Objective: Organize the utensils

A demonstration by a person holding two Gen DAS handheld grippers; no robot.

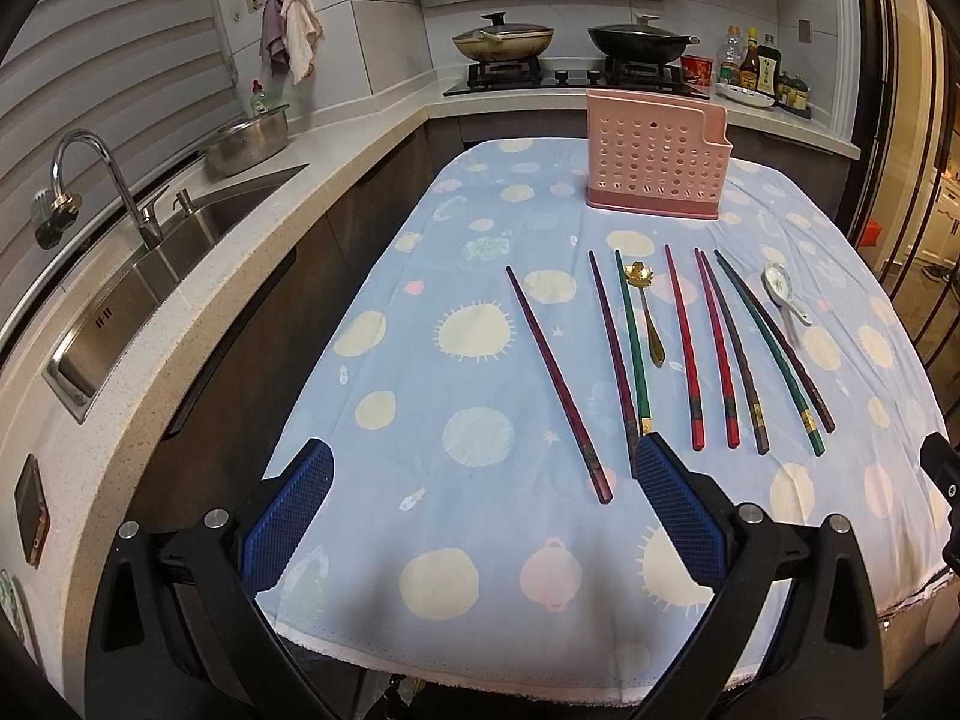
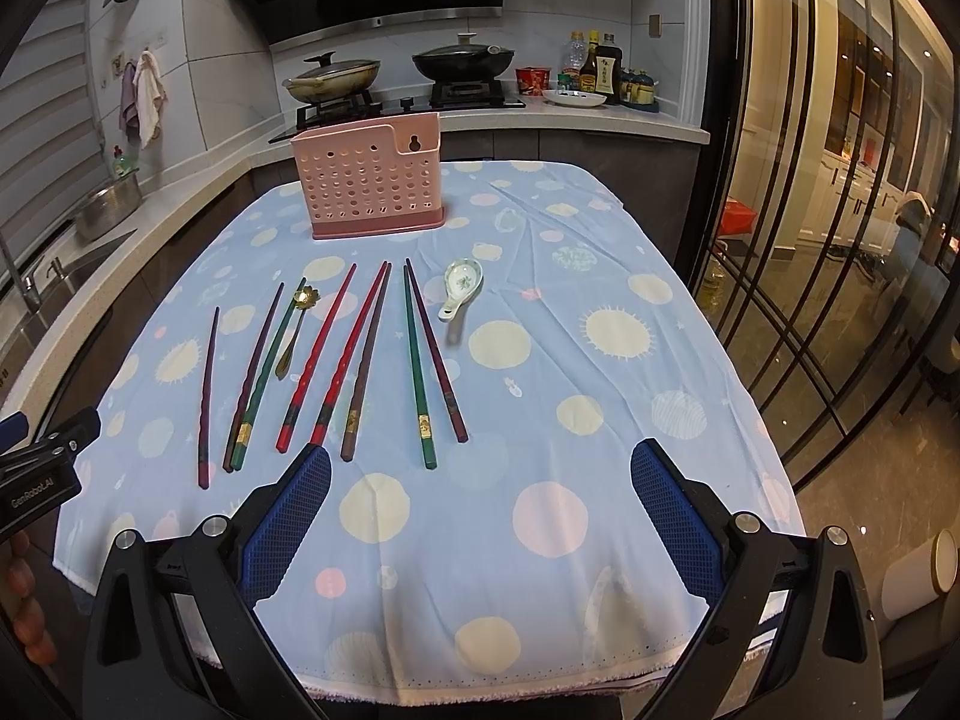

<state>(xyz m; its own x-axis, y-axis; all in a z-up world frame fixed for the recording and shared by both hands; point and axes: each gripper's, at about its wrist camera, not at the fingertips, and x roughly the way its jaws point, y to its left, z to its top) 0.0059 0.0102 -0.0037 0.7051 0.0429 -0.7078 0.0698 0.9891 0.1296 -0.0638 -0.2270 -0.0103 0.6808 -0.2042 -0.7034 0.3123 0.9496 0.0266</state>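
Both jaws gape wide, empty, over the bench's near edge: left gripper [image 1: 483, 468], right gripper [image 2: 480, 468]. Beyond lie chopsticks [image 2: 333, 363], thin, stiff, slippery; pinch near thick ends. Ceramic spoon [image 2: 461, 285] looks fragile. Pink holder [image 2: 366, 186] stands farthest.

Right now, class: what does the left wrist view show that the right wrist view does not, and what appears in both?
Only the left wrist view shows the sink basin with its faucet. Only the right wrist view shows the glass partition and the other gripper at its edge. Both show the pink utensil holder standing empty behind eight chopsticks, a gold spoon and a ceramic spoon on the tablecloth.
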